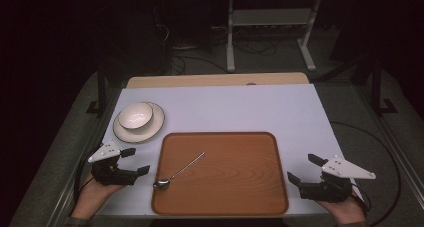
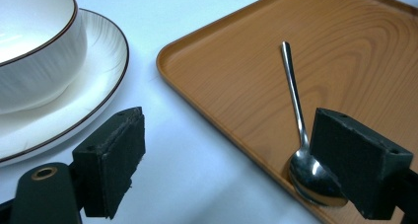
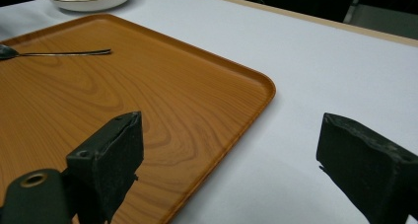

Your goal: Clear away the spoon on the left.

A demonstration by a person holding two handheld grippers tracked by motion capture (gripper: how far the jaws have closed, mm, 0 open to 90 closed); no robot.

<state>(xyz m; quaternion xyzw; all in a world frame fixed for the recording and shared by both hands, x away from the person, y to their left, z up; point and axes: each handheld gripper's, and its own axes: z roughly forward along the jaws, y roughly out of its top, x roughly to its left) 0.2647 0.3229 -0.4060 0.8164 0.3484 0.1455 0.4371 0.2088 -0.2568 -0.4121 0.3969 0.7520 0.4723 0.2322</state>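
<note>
Jaws gaping wide on both, left gripper hovering beside spoon lying on wooden tray, right gripper idling off tray's right edge over bench

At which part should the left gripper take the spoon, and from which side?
Probably mid-handle of the spoon, from above with jaws across it: the handle is thin and lies flat on the tray. The bowl end sits against the tray's rim, nearest the left gripper.

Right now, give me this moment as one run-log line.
left gripper: open, beside tray's left edge | right gripper: open, right of tray | spoon: on tray, bowl end at left rim | bowl: on plate
</note>
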